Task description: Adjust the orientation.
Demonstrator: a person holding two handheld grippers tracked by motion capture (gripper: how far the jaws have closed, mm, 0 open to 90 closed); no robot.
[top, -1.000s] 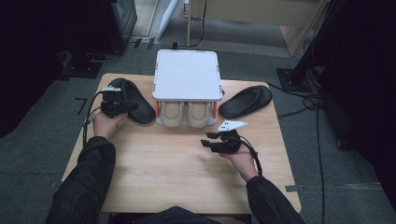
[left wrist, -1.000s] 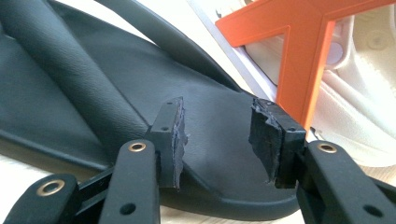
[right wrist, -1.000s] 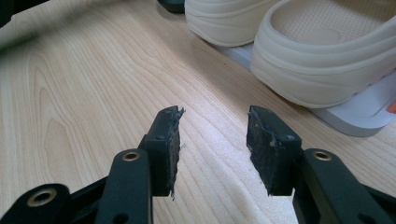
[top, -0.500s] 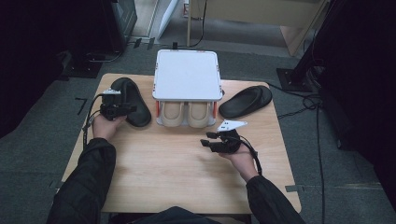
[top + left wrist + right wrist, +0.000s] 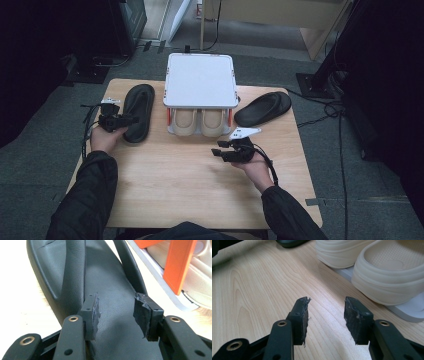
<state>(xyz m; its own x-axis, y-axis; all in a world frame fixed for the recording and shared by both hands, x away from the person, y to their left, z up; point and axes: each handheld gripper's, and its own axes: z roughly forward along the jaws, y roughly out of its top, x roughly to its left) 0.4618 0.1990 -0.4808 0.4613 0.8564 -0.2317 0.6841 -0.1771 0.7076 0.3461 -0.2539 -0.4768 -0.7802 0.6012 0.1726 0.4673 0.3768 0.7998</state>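
Note:
A black slipper (image 5: 138,111) lies at the table's left, and its dark insole (image 5: 112,282) sits under my left gripper (image 5: 117,315). That gripper (image 5: 130,120) hovers open over the slipper's near half, with nothing between the pads (image 5: 92,313). A second black slipper (image 5: 263,108) lies at the right. My right gripper (image 5: 220,151) stands open above bare wood in front of the rack (image 5: 201,80). Its jaws (image 5: 325,320) are empty, short of the two cream slippers (image 5: 394,272) on the low shelf.
The white rack has orange posts (image 5: 178,265) and a flat white top, and stands at the table's (image 5: 190,190) far middle. The two cream slippers (image 5: 200,121) poke out of its lower shelf. Cables trail over the dark floor around the table.
My left gripper has slid back along the left black slipper toward the person, staying open. The right gripper has held still.

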